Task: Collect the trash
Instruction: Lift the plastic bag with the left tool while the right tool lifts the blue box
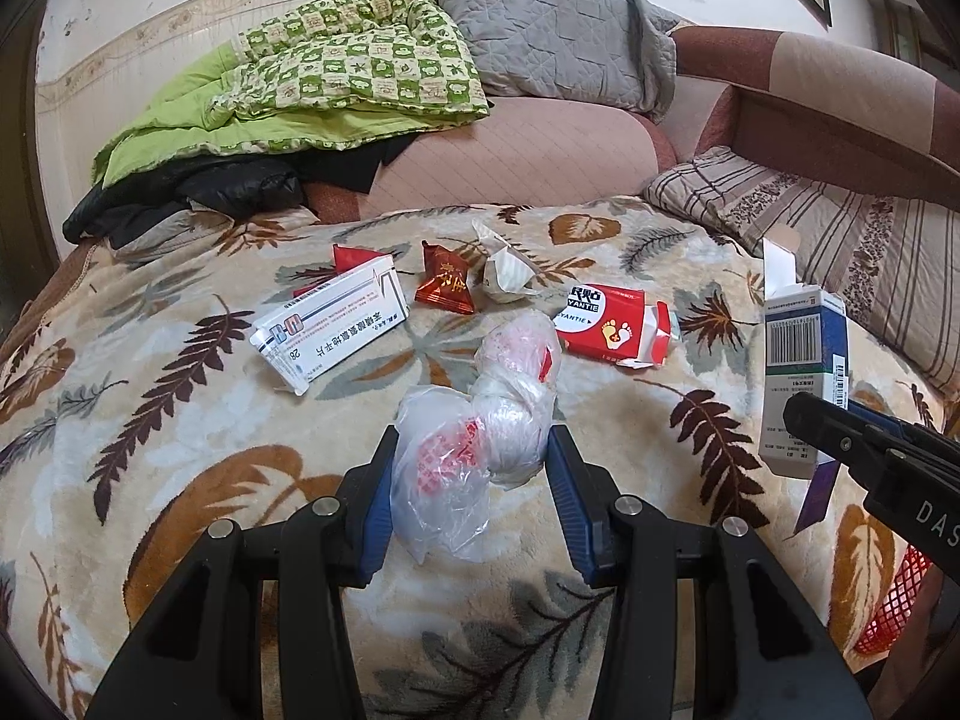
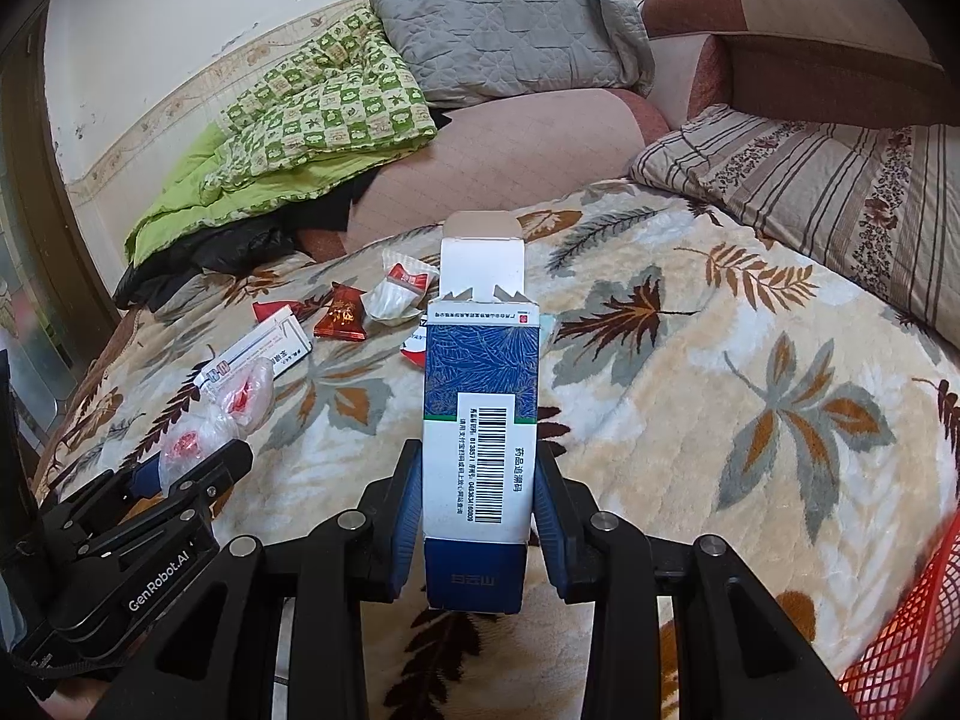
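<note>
My left gripper (image 1: 474, 441) is shut on a crumpled clear plastic bag (image 1: 480, 420) with red print, which lies on the leaf-patterned blanket (image 1: 180, 450). My right gripper (image 2: 477, 456) is shut on a blue-and-white medicine box (image 2: 474, 360) with a barcode, held upright with its top flap open. In the left wrist view that box (image 1: 804, 360) stands at the right edge. Loose on the blanket lie a white medicine box (image 1: 336, 324), a red candy wrapper (image 1: 447, 288), a crumpled white wrapper (image 1: 507, 279) and a torn red box (image 1: 612, 324).
A red mesh basket (image 2: 900, 630) sits at the near right edge of the bed. Behind the litter are a green checked quilt (image 1: 336, 72), a grey quilt (image 1: 552, 30), dark clothing (image 1: 198, 192) and a striped pillow (image 1: 840, 228). The wall runs behind.
</note>
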### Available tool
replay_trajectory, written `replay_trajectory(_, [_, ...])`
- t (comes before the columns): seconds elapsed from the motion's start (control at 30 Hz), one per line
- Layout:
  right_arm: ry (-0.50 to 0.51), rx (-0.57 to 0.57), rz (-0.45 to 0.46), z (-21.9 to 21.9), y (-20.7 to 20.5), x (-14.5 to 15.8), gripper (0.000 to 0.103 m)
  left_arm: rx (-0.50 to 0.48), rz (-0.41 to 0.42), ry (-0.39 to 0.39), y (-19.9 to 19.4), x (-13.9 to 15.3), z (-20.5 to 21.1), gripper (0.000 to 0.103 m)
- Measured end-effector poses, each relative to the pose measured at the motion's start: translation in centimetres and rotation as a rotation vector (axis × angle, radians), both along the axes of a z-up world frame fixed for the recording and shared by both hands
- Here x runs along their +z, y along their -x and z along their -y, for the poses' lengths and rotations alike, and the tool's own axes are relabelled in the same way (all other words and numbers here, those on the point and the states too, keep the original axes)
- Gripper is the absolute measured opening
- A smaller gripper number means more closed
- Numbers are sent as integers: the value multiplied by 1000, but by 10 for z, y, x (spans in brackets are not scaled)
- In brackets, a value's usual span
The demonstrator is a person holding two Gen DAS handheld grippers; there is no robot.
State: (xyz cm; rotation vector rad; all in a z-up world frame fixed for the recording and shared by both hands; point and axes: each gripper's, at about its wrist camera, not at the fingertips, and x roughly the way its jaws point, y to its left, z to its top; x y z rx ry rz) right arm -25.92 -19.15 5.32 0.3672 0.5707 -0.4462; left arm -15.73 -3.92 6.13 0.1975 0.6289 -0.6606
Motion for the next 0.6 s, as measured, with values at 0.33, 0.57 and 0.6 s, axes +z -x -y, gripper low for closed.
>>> replay_trajectory(0.33, [2,-11,0,1,1,0,37,-17,0,5,1,-1,1,46])
replay_trajectory(0.57, [-2,-14,-1,2,1,0,37,-20,-1,3,2,-1,1,46])
replay_trajectory(0.6, [-3,-16,-1,2,1,0,37,-20,-1,3,2,-1,1,46])
